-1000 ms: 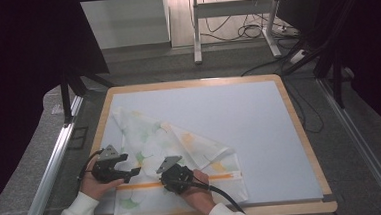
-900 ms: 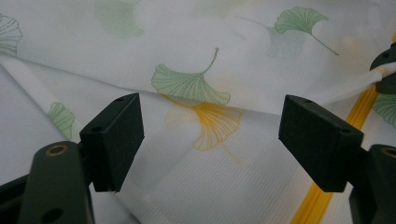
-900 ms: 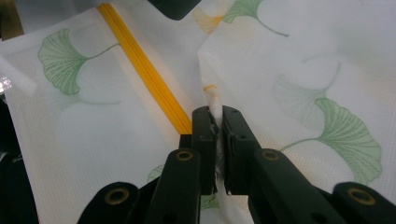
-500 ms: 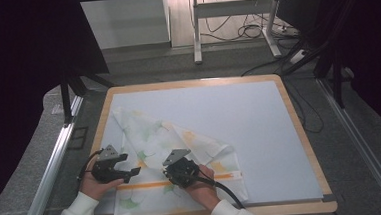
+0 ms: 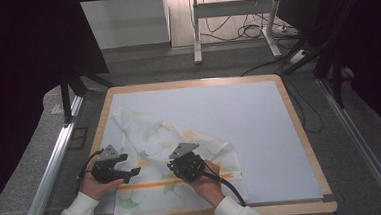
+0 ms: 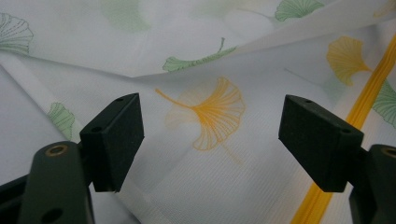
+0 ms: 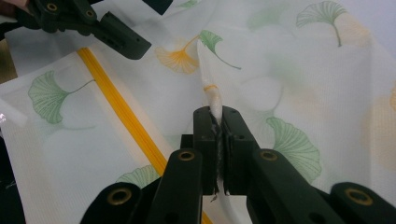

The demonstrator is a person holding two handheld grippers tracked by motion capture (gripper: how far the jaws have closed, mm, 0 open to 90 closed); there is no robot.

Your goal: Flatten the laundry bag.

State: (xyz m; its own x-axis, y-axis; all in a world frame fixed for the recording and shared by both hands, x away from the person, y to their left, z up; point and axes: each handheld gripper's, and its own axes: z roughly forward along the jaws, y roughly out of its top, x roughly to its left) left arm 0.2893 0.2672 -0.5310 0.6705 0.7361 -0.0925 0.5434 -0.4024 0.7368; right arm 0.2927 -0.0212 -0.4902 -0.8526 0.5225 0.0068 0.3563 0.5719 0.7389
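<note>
A white cloth (image 5: pixel 150 135) printed with green and orange ginkgo leaves and a yellow stripe (image 5: pixel 148 184) lies crumpled on the near left of the pale blue mat (image 5: pixel 259 123). My right gripper (image 5: pixel 183 168) (image 7: pixel 217 135) is shut on a pinched fold of the cloth (image 7: pixel 212 93), which stands up from between its pads. My left gripper (image 5: pixel 128 166) (image 6: pixel 210 135) hovers open just over the cloth (image 6: pixel 205 56) to the left. An orange leaf (image 6: pixel 210 112) lies between its pads (image 6: pixel 116 135), which hold nothing.
The mat sits on a wood-rimmed table (image 5: pixel 300 126). A metal rail (image 5: pixel 56 156) runs along the left side. Cables and a desk frame (image 5: pixel 232 9) lie on the floor beyond the far edge. The mat's right half is bare.
My right gripper has risen a little and shifted toward the right, drawing the pinched fold of cloth with it. The left gripper has stayed where it was.
</note>
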